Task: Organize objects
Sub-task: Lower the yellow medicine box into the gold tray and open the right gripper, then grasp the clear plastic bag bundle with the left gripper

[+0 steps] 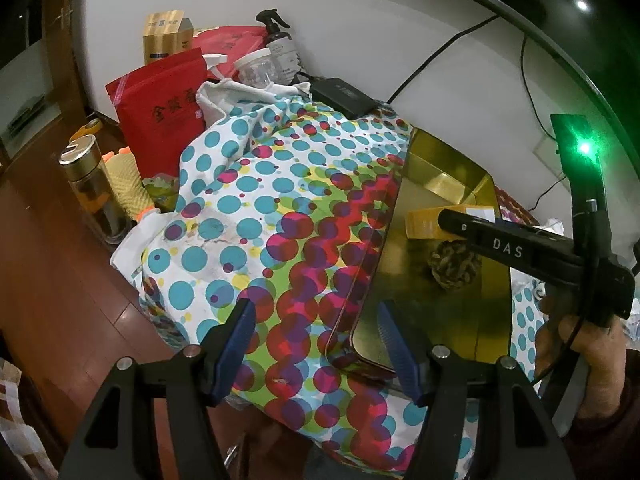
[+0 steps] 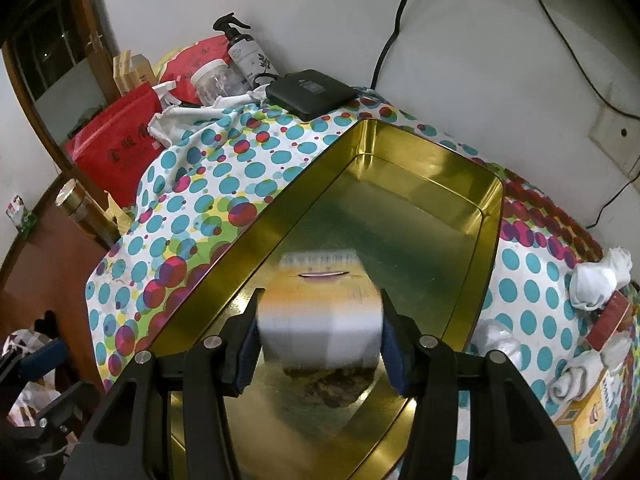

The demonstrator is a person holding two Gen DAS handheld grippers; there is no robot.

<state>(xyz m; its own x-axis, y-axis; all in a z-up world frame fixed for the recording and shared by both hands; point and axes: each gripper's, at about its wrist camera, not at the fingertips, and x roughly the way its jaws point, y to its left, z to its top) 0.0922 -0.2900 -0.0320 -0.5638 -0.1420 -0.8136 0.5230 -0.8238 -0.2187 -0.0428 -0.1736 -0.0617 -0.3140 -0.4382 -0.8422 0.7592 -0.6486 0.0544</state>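
The small orange-and-white box [image 2: 318, 312] sits pinched between the right tongs [image 2: 318, 334], carried low over the gold tin tray [image 2: 486, 216] — apparently so it can be set down inside, next to the knotted rope ball [image 1: 454, 266] already lying on the tray floor. The box is blurred, so its label is unreadable. The tray rests on the dotted cloth [image 1: 256, 208] covering the desk, open side up, handy as a collecting bin. The left tongs [image 1: 318, 346] hang spread and empty at the tray's near corner, likely waiting to steady it. Rolled white socks [image 2: 592, 284] lie on the cloth beside the tray, probably next.
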